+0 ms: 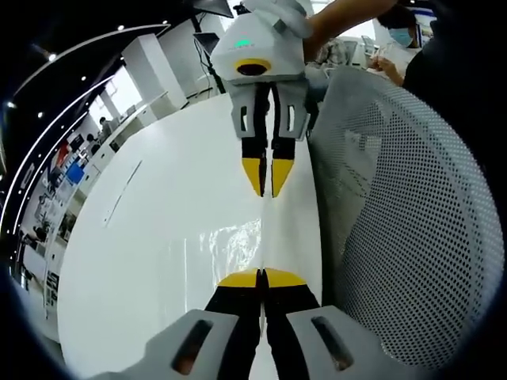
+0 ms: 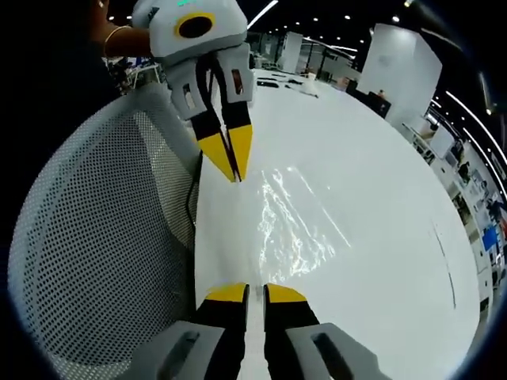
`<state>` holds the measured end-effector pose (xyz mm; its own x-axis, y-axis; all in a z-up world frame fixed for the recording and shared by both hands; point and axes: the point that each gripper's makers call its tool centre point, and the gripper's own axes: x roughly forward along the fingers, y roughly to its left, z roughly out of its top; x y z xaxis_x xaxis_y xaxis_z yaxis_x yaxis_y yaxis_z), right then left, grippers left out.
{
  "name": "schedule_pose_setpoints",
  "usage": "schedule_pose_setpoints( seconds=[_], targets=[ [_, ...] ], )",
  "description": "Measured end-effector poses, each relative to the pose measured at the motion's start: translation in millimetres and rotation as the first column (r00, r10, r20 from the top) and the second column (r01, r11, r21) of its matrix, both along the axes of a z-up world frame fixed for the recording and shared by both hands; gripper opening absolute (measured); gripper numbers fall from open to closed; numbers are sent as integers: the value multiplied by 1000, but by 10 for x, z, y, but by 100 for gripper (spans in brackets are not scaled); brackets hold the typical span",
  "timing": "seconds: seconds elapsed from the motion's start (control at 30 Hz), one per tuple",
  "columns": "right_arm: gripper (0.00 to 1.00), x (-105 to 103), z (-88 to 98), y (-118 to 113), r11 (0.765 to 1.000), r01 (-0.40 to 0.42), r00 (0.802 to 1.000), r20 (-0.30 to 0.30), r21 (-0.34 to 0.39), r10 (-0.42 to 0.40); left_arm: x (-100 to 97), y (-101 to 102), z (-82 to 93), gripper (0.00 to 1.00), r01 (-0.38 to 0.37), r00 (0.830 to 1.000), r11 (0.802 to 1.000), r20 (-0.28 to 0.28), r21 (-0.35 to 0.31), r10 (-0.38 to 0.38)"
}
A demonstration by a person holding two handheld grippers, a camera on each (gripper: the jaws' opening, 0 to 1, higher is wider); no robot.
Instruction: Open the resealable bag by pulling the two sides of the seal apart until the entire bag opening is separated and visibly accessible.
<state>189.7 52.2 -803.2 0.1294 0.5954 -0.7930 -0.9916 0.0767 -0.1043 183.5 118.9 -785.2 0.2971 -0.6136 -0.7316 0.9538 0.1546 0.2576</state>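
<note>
A clear resealable bag (image 1: pixel 226 247) lies flat on the white table (image 1: pixel 158 237), showing mostly as glare; it also appears in the right gripper view (image 2: pixel 297 226). My left gripper (image 1: pixel 261 277) is shut, its yellow tips together at the bag's near edge. I cannot tell whether film is pinched between them. Facing it from across the bag is my right gripper (image 1: pixel 267 190), held by a person's hand. From its own camera, the right gripper (image 2: pixel 255 293) has a narrow gap between its tips, with nothing visibly in it. Opposite it, the left gripper (image 2: pixel 232 168) points down at the bag's far corner.
A white mesh chair back (image 1: pixel 396 214) stands close against the table's edge beside both grippers, also in the right gripper view (image 2: pixel 103 237). The table (image 2: pixel 380 198) stretches wide on the other side. People and office desks are far behind.
</note>
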Motion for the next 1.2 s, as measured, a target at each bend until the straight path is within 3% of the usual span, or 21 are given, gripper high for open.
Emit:
schedule_pose_setpoints(
  seconds=[0.17, 0.4, 0.67, 1.2],
  targets=[
    [4, 43, 107, 122, 999, 3, 1000, 14, 37, -4, -27, -24, -1, 0, 15, 1000, 1000, 3, 1, -16],
    [4, 30, 95, 251, 999, -20, 1000, 13, 44, 20, -29, -28, 21, 0, 18, 1000, 1000, 10, -4, -18],
    [3, -10, 29, 265, 999, -42, 999, 0, 19, 42, -43, -29, 52, 0, 28, 999, 1000, 23, -3, -28],
    [0, -45, 39, 338, 999, -27, 999, -25, 43, 28, -25, -50, 85, 0, 35, 999, 999, 39, -12, -34]
  ],
)
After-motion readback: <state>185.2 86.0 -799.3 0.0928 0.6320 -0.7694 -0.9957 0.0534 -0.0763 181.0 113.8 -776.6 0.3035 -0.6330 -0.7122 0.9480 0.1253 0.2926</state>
